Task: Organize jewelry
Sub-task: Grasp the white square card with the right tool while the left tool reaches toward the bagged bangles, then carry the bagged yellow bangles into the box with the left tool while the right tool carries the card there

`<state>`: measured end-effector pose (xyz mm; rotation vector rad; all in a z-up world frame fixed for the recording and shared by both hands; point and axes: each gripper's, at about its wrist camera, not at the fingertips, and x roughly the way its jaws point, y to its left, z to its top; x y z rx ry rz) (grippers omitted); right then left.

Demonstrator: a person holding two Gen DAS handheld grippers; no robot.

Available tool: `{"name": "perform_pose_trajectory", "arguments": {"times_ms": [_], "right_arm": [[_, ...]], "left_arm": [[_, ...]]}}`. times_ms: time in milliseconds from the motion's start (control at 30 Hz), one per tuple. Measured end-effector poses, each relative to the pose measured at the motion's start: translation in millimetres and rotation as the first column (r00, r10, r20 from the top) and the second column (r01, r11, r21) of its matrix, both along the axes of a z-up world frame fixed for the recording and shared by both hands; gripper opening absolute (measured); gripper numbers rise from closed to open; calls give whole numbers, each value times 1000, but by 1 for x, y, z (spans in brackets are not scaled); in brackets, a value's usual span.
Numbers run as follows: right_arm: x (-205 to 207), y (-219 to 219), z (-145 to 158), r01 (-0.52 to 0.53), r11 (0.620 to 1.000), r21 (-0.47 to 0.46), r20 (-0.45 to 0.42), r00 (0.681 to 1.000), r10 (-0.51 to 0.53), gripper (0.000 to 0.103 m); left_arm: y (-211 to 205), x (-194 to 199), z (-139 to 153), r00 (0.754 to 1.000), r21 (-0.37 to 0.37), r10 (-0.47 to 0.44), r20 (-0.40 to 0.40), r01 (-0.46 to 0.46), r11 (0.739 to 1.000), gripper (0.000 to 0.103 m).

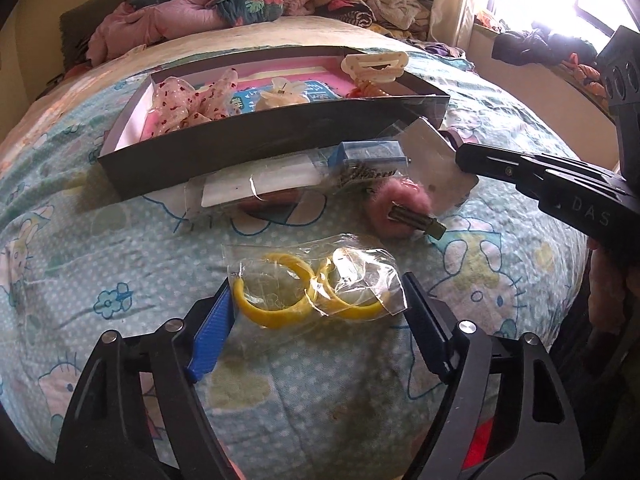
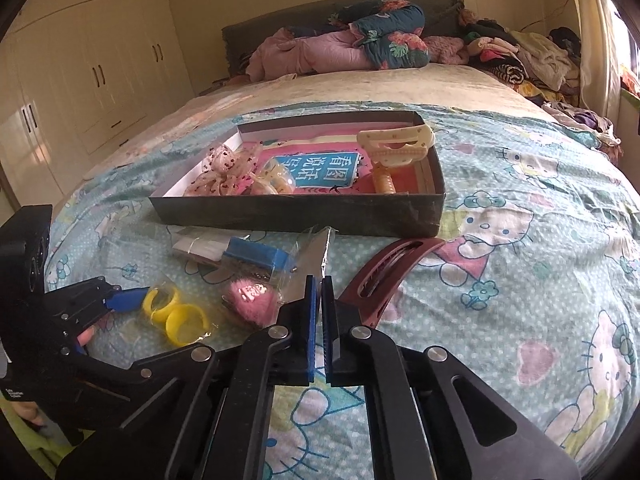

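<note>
Two yellow bangles point(image 1: 308, 292) in a clear bag lie between the left gripper point(image 1: 316, 300)'s open fingers; the right gripper point(image 2: 321, 292), lettered "DAS", pinches a silvery packet point(image 2: 310, 268) at 12 o'clock.

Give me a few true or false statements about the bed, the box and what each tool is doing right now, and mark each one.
1. The yellow bangles lie in a clear bag on the bedsheet, between the fingers of the left tool. True.
2. The right tool stands wide open. False: it is shut on the edge of a clear packet.
3. The cream hair claw sits at the box's right end. True.
4. The dark red hair clip lies inside the box. False: it lies on the bedsheet in front of the box.
5. The pink fluffy clip is gripped by the left tool. False: it lies loose on the bedsheet.
</note>
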<state>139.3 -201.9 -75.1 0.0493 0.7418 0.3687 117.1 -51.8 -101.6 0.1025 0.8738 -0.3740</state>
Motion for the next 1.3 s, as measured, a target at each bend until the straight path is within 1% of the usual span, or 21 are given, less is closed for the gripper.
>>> {"name": "perform_pose_trajectory", "arguments": {"times_ms": [200,500,767,1300], "right_arm": [[-5,-2,4,7,1000,-9,15,1000,-6,3],[-14,-21,12,43,999,-2,27,999,-43,3],[-20,-38,25,77,997,7,57,995,-77,3],[-21,-51,46,111,994,5,115,987,-110,3]], "left_arm": [[1,-3,9,1000,-22,-1,20,1,1000,69],[-4,-3,25,999,-59,-1,45,4,998,69],[-12,5,37,998,-74,-4,59,9,997,69],[-23,25,65,994,-111,4,112,9,994,69]]}}
